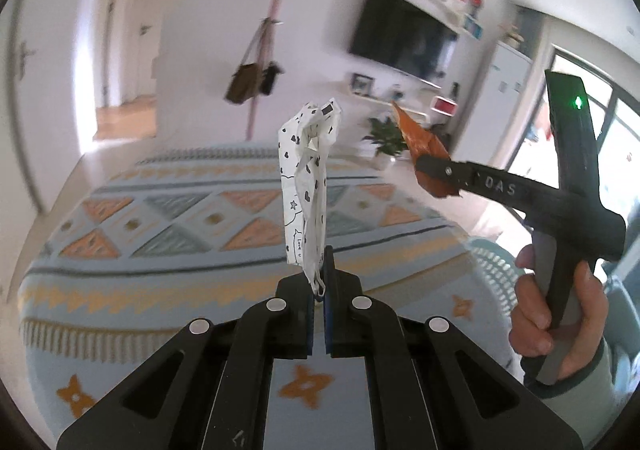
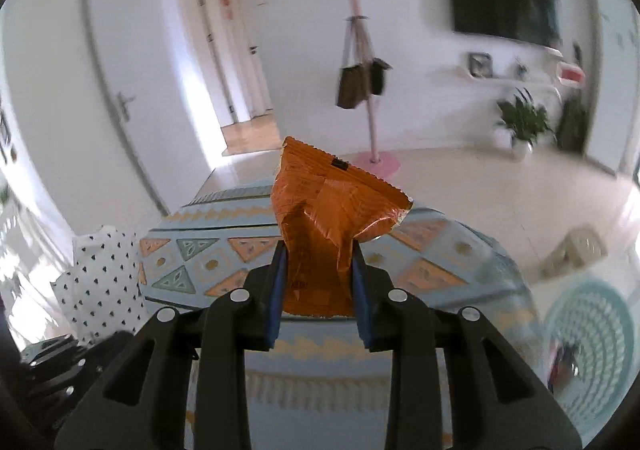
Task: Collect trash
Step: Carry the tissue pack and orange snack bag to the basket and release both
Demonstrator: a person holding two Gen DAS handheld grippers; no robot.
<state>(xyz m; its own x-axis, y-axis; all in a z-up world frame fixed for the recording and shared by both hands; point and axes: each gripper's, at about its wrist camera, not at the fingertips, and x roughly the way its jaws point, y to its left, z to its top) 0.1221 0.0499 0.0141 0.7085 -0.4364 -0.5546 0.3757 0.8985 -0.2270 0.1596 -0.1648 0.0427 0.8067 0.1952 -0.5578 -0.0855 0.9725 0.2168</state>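
My left gripper (image 1: 319, 282) is shut on a white wrapper with black hearts (image 1: 306, 178), which stands up between the fingers above the patterned rug (image 1: 160, 226). My right gripper (image 2: 318, 250) is shut on a crumpled orange snack wrapper (image 2: 324, 210). In the left wrist view the right gripper (image 1: 432, 166) shows at the right, held in a hand, with the orange wrapper (image 1: 420, 142) in its fingers. In the right wrist view the white wrapper (image 2: 104, 282) shows at the lower left. A pale teal perforated basket (image 2: 596, 334) sits on the floor at the lower right.
The rug (image 2: 420, 250) covers the floor below both grippers. A pink coat stand with hanging bags (image 2: 364, 82) stands behind the rug. A wall TV (image 1: 404, 38), a low shelf and a potted plant (image 2: 522, 122) line the far wall. A doorway (image 2: 240, 70) opens at the back left.
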